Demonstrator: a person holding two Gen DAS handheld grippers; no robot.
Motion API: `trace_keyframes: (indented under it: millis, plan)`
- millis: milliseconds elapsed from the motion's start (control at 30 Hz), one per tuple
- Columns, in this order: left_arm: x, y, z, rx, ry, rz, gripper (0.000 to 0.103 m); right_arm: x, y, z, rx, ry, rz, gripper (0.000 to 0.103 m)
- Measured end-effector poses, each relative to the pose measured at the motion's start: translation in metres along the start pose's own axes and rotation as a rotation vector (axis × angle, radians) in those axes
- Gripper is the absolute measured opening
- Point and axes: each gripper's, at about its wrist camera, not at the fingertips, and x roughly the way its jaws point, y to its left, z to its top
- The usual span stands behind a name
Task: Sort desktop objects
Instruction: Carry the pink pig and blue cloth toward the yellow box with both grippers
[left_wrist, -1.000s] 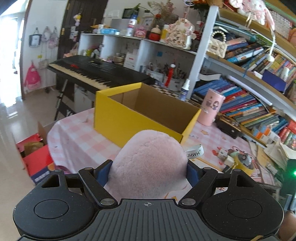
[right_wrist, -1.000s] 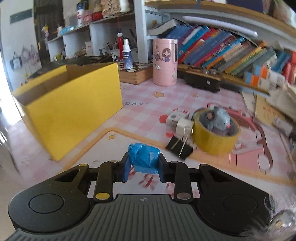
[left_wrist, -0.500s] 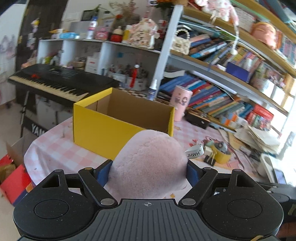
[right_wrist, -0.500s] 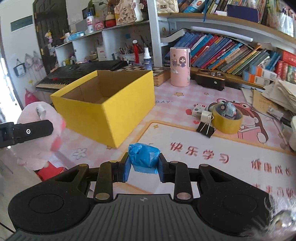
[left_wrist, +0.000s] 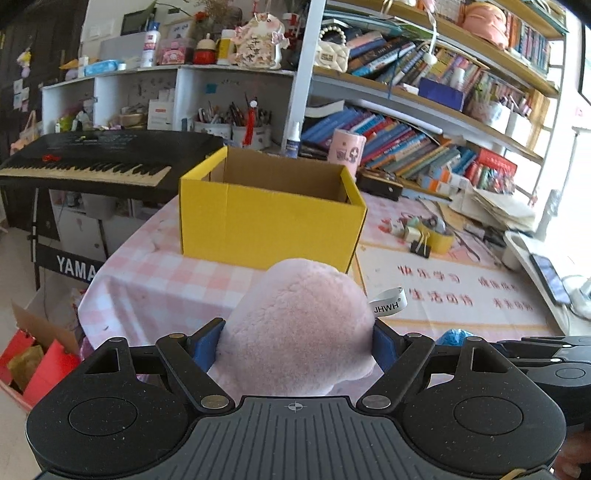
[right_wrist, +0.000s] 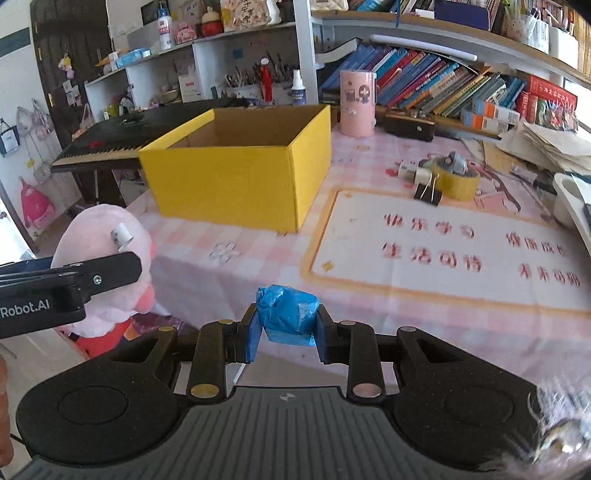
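My left gripper (left_wrist: 295, 345) is shut on a pink plush toy (left_wrist: 295, 321) with a white tag, held off the near left of the table. The toy also shows in the right wrist view (right_wrist: 107, 266). My right gripper (right_wrist: 287, 332) is shut on a crumpled blue packet (right_wrist: 287, 314), held at the table's near edge; the packet's tip shows in the left wrist view (left_wrist: 452, 336). An open yellow cardboard box (left_wrist: 269, 221) stands on the pink checked tablecloth ahead, also seen in the right wrist view (right_wrist: 236, 173). It looks empty.
A yellow tape roll (right_wrist: 456, 177) with a small grey toy on it, a black binder clip (right_wrist: 428, 194) and small white items lie right of the box. A pink cup (right_wrist: 357, 103), bookshelves and a black keyboard (left_wrist: 92, 158) stand behind. A phone (left_wrist: 546, 273) lies far right.
Both grippers have drawn back and swung right, so the box and table now lie farther ahead. Each still holds its object.
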Motion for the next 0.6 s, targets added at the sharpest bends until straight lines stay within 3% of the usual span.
trace_keyframes:
  millis: [267,600]
  plan:
    - [-0.016,0.027,-0.014,-0.031,0.04,0.003,0.082,-0.012,0.031,-0.019,0.019,0.032,0.009,0.027]
    - [-0.03,0.051,-0.018,-0.074,0.031,0.035,0.082,-0.01,0.063,-0.02,-0.033,0.037,0.065,0.027]
